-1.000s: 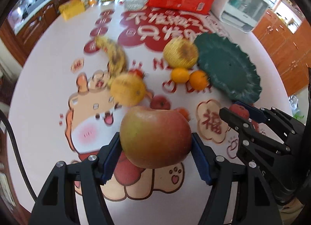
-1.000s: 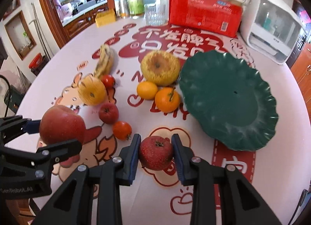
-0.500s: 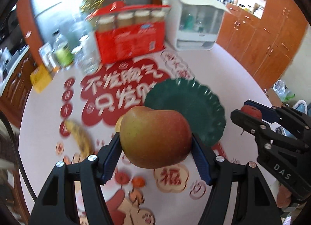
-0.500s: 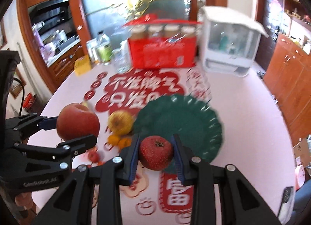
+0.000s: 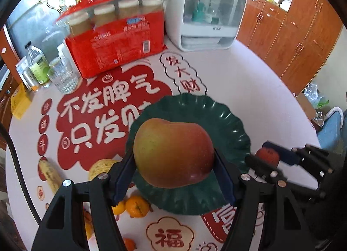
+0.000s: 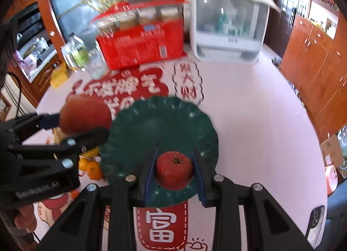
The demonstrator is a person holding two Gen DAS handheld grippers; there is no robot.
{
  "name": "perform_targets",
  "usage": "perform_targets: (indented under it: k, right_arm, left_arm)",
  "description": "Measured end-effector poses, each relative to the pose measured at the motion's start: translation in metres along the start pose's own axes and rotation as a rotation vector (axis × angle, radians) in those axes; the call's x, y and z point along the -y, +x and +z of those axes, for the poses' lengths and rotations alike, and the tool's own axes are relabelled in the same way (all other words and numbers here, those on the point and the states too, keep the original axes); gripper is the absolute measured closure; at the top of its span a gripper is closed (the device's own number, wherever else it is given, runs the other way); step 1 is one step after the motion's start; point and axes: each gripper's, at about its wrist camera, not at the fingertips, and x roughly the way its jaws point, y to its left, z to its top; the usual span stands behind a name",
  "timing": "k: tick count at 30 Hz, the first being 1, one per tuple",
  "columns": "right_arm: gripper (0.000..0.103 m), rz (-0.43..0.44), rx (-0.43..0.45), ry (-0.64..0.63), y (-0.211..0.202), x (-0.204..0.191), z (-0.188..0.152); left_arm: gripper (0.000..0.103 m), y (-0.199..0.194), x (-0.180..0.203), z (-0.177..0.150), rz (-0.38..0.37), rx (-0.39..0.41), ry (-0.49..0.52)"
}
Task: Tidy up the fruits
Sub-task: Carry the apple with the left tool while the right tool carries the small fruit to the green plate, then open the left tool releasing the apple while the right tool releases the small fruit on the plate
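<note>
Both claws are loaded and now hang over the plate; a second ago both views looked down on the loose fruit on the printed cloth.

**Left claw** [image 5: 174, 173]. Jaws about half open, pads pressed on both sides of the apple [image 5: 173, 153]. The apple sits at frame centre of the left view, clear of the surface, with the green plate [image 5: 227, 121] directly behind and below it. A second ago the plate lay at the right of that view, well apart from the apple; it now fills the middle.

**Right claw** [image 6: 174, 177]. Jaws nearly closed, pads clamped on a small red fruit [image 6: 174, 169], stem end facing the camera. It is at lower centre of the right view, above the near half of the plate [image 6: 162, 116]. Earlier it hung over the cloth, with the plate at the right.

**Plate.** No fruit rests on it in either view.

**Fruit left on the surface** [image 5: 249, 90]. In the left view:
- oranges [image 5: 137, 206], lower left, just beside the plate rim;
- a banana [image 5: 49, 174], far left;
- a yellow round fruit [image 5: 98, 167], partly hidden behind the left claw's finger.

**Meaning for the task.** Judged from these positions, the carry is nearly complete and release is the step in hand. Neither fruit touches the plate yet. The two claws are close together: in the left view the right claw [image 5: 267, 156] sits at the plate's right edge. Each fruit probably needs its own spot to avoid contact. Round fruit may roll on the plate if let go from above it.
</note>
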Motion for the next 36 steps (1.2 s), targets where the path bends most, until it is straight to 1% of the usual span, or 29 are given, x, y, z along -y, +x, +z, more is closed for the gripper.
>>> perform_targets:
  k: [4, 7, 13, 16, 18, 21, 24, 26, 27, 28, 29, 31, 34, 36]
  right_arm:
    - [0.070, 0.008, -0.070, 0.015, 0.035, 0.005, -0.011]
    - [0.070, 0.020, -0.108, 0.023, 0.053, 0.009, -0.016]
    - [0.070, 0.026, -0.129, 0.007, 0.073, 0.008, -0.020]
    - [0.070, 0.029, -0.142, 0.000, 0.082, 0.007, -0.021]
    - [0.070, 0.029, -0.147, -0.006, 0.086, 0.006, -0.021]
    - [0.070, 0.023, -0.152, -0.025, 0.090, 0.002, -0.024]
    - [0.068, 0.036, -0.161, -0.030, 0.093, 0.000, -0.026]
    - [0.065, 0.040, -0.155, -0.032, 0.092, -0.001, -0.028]
    - [0.060, 0.039, -0.149, -0.034, 0.091, -0.002, -0.029]
    - [0.055, 0.038, -0.138, -0.040, 0.088, -0.003, -0.029]
    - [0.052, 0.038, -0.128, -0.045, 0.085, -0.004, -0.029]
    - [0.041, 0.042, -0.106, -0.058, 0.079, -0.005, -0.030]
    - [0.033, 0.035, -0.088, -0.075, 0.074, -0.007, -0.030]
    - [0.033, 0.033, -0.088, -0.076, 0.072, -0.008, -0.031]
  left_arm:
    - [0.035, 0.036, 0.006, -0.001, 0.000, -0.062, -0.002]
    - [0.035, 0.058, 0.007, -0.003, 0.003, -0.097, -0.008]
    - [0.035, 0.090, 0.009, -0.006, 0.001, -0.148, -0.018]
    - [0.035, 0.100, 0.009, -0.008, -0.002, -0.166, -0.020]
    - [0.035, 0.100, 0.010, -0.008, -0.001, -0.148, -0.015]
    - [0.035, 0.101, 0.013, -0.009, 0.007, -0.148, -0.002]
    - [0.035, 0.102, 0.013, -0.009, 0.007, -0.153, -0.003]
    - [0.034, 0.101, 0.012, -0.009, 0.001, -0.156, -0.012]
    - [0.030, 0.100, 0.011, -0.009, -0.005, -0.155, -0.018]
    - [0.022, 0.097, 0.011, -0.008, -0.016, -0.148, -0.025]
    - [0.019, 0.094, 0.010, -0.008, -0.019, -0.141, -0.029]
    - [0.011, 0.086, 0.011, -0.007, -0.022, -0.116, -0.032]
    - [0.008, 0.079, 0.012, -0.007, -0.026, -0.110, -0.026]
    - [0.008, 0.075, 0.013, -0.007, -0.026, -0.112, -0.030]
